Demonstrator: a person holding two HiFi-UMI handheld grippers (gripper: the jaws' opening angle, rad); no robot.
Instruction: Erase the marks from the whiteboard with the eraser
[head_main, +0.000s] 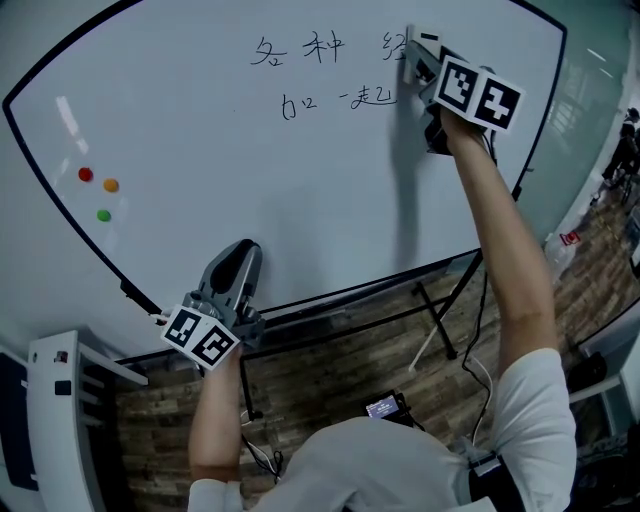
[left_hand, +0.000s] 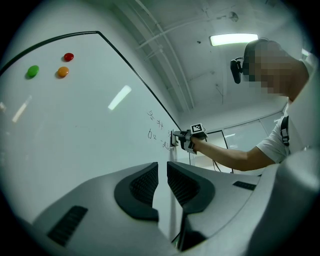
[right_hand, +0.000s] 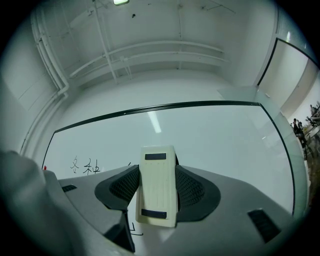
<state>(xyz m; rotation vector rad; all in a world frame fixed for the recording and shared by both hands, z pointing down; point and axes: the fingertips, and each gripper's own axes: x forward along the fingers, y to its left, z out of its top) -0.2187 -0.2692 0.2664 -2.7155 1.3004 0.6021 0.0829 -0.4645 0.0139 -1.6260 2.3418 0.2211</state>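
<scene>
- While I stand at the whiteboard (head_main: 300, 200), my right hand-held gripper (head_main: 428, 68) is clamped on the cream eraser (right_hand: 157, 187), one jaw on each of its long sides.
- From the left gripper view, the eraser lies flat against the board at the right end of the writing.
- Two rows of dark handwriting sit near the board's top: an upper row (head_main: 300, 48) and a shorter lower row (head_main: 335, 100).
- My left hand-held gripper (head_main: 240, 262) hangs low near the board's bottom edge, its jaws a narrow gap apart with nothing between them.
- Three round magnets cluster far from the writing, towards the left of the board: red (head_main: 86, 174), orange (head_main: 111, 185), green (head_main: 104, 215).
- Most of the board is clean white with a thin dark frame, and it stands on dark stand legs (head_main: 440, 310).
- Underfoot is a wood-patterned floor (head_main: 330, 370).
- Overhead, a pale ceiling carries pipes (right_hand: 150, 50) and a lit strip light (left_hand: 235, 39).
</scene>
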